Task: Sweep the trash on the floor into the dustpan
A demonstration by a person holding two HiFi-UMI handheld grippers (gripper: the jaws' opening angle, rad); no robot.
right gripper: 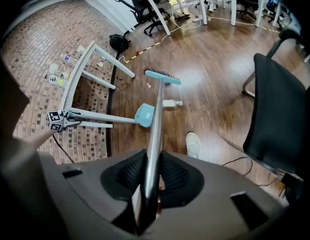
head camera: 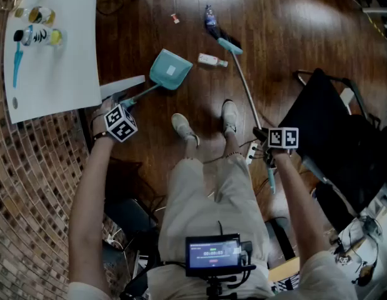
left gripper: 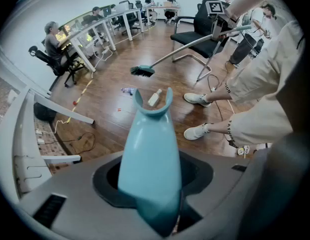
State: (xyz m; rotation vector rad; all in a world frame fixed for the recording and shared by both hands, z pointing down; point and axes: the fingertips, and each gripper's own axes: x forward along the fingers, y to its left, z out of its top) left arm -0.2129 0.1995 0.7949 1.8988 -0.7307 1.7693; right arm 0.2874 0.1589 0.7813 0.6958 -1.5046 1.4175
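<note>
Grips the dustpan (head camera: pixel 170 69) by its teal handle in the left tongs (head camera: pixel 125 103), jaws partway apart and pressed on that thick handle. Clamps the broom (head camera: pixel 242 80) by its thin metal pole in the right tongs (head camera: pixel 263 136), jaws nearly together round it. Holds the pan out ahead of the feet, mouth turned toward the broom head; cannot tell whether its lip touches the floor (head camera: pixel 293 36). Shows nothing swept inside the pan, only a pale square patch, probably a label.

Leaves all the visible litter still on the floor:
- a white bottle (head camera: pixel 212 60) between the pan and the broom head, near both;
- a dark bottle (head camera: pixel 211 19) just beside the broom head on its far side;
- a small red-and-white scrap (head camera: pixel 174 18) farther out, apart from both tools.

Looks, on this evidence, to be at the very start: tools in hand and placed, nothing collected yet. Needs all three pieces drawn into the pan, the white bottle likely first.
</note>
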